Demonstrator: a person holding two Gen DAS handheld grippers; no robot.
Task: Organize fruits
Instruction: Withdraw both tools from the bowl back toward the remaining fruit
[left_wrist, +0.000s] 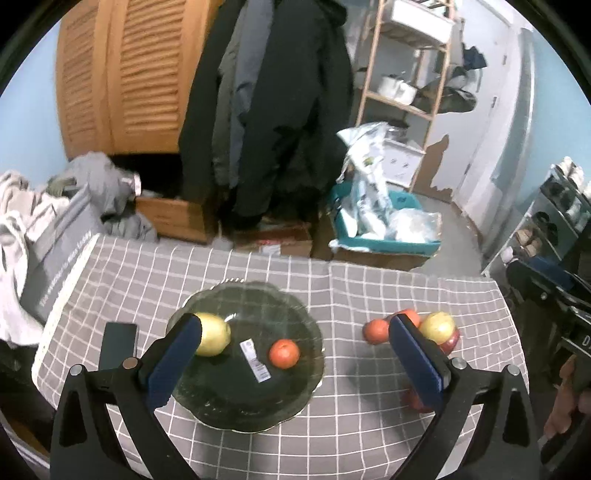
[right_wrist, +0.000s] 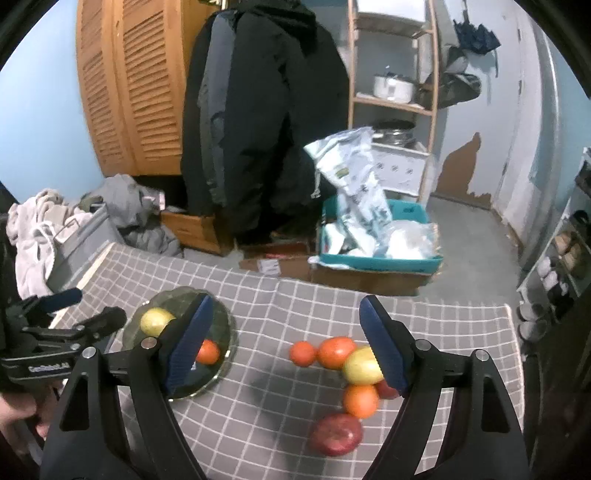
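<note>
The table (left_wrist: 369, 435) carries a grey checked cloth (left_wrist: 258, 266). On the cloth: a glass plate (left_wrist: 295, 391), a dark phone (left_wrist: 118, 345), loose fruit (right_wrist: 334, 434).

I see a glossy dark glass plate (left_wrist: 295, 398) on matt checked cloth (left_wrist: 369, 435). My gripper pads (left_wrist: 173, 358) look ribbed blue rubber. The louvred doors (left_wrist: 122, 74) are wood.

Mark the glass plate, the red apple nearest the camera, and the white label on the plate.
glass plate (left_wrist: 295, 410), left wrist view, bare near part of the dish.
red apple (right_wrist: 335, 434), right wrist view, centre of its skin.
white label (left_wrist: 255, 359), left wrist view, middle of the strip.
</note>
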